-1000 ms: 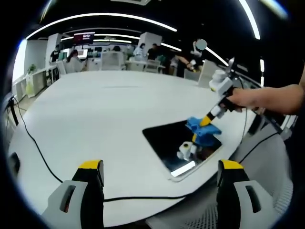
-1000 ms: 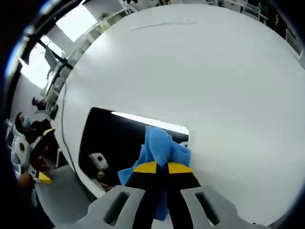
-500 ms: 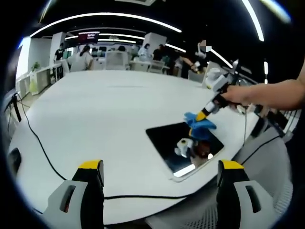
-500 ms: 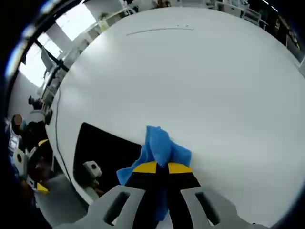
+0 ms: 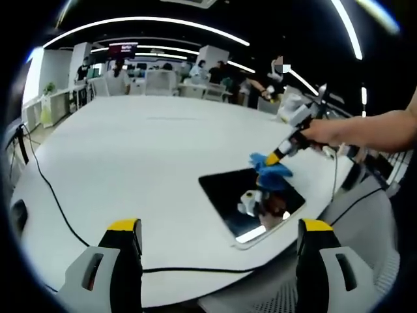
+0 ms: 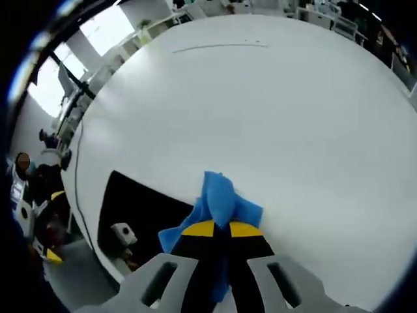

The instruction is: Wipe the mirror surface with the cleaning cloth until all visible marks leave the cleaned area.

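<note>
A flat rectangular mirror (image 5: 251, 203) lies on the round white table (image 5: 130, 156), near its right edge. My right gripper (image 5: 273, 158) is shut on a blue cleaning cloth (image 5: 269, 168) and presses it down at the mirror's far corner. In the right gripper view the blue cloth (image 6: 221, 202) bunches above the closed yellow-tipped jaws of that gripper (image 6: 221, 229), at the edge of the dark mirror (image 6: 137, 208). My left gripper (image 5: 220, 228) stands open, well short of the mirror, with nothing between its jaws.
A black cable (image 5: 58, 208) runs across the near side of the table. A person's forearm (image 5: 378, 130) reaches in from the right. Desks, chairs and people (image 5: 163, 75) stand in the room behind. A grey cable (image 5: 335, 176) hangs off the table's right edge.
The right gripper carried the cloth from the mirror's middle to its far corner, then edged slightly back. The left gripper has stayed open and nearly still.
</note>
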Tool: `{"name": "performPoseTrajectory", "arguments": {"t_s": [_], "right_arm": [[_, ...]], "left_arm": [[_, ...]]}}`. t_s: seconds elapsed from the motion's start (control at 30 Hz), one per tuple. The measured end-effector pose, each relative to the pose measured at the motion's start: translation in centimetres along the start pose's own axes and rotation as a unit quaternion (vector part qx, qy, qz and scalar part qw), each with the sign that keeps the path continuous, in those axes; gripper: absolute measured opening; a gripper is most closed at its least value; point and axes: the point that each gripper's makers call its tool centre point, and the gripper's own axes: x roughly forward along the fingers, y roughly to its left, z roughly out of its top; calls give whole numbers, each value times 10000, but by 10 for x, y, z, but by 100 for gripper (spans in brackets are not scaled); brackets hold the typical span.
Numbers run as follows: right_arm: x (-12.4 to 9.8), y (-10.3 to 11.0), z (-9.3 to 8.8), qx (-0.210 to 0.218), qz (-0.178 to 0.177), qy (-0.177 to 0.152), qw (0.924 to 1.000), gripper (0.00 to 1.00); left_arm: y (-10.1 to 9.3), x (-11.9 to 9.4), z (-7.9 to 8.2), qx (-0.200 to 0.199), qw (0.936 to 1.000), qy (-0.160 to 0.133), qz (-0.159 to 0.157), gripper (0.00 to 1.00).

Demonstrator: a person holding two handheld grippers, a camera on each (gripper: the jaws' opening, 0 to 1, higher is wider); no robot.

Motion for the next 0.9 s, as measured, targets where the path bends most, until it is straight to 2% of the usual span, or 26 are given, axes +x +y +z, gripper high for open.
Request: {"name": "performPoseTrajectory", "arguments": {"t_s": [0.03,0.07,0.13,0.17,0.27,0.43,0.57,0.73,0.8,0.9], "right_arm": [[0,1,2,-284,100,-101,9995,1],[0,2,2,-358,134,-174,9991,1],[-5,-4,2,-39,97,-301,9995,2],[-10,-10,2,-22,16,-369,9993,2],[-21,-15,1,43,75,-425,9991,2],[-51,-40,5,268,-17,-643,9976,2],[-65,-62,-1,318,-195,-588,9976,3],[-61,-81,-24,432,-343,-432,9975,3],[-52,-85,-45,461,-407,-101,9981,3],[-31,-92,-74,243,-630,279,9973,2]], "left_arm": [[0,0,0,20,10000,12,-7,100],[-1,1,0,32,10000,25,-18,100],[-1,1,-1,35,10000,34,-30,100],[-1,1,0,36,10000,30,-35,100],[-1,1,-1,5,10000,31,-35,100],[-1,2,-1,-16,10000,44,-55,100],[-2,2,-1,-9,10000,52,-79,100],[-1,3,-1,31,10000,56,-77,100],[-1,2,0,46,10000,22,-70,100],[-1,3,0,57,9999,32,-81,100]]}}
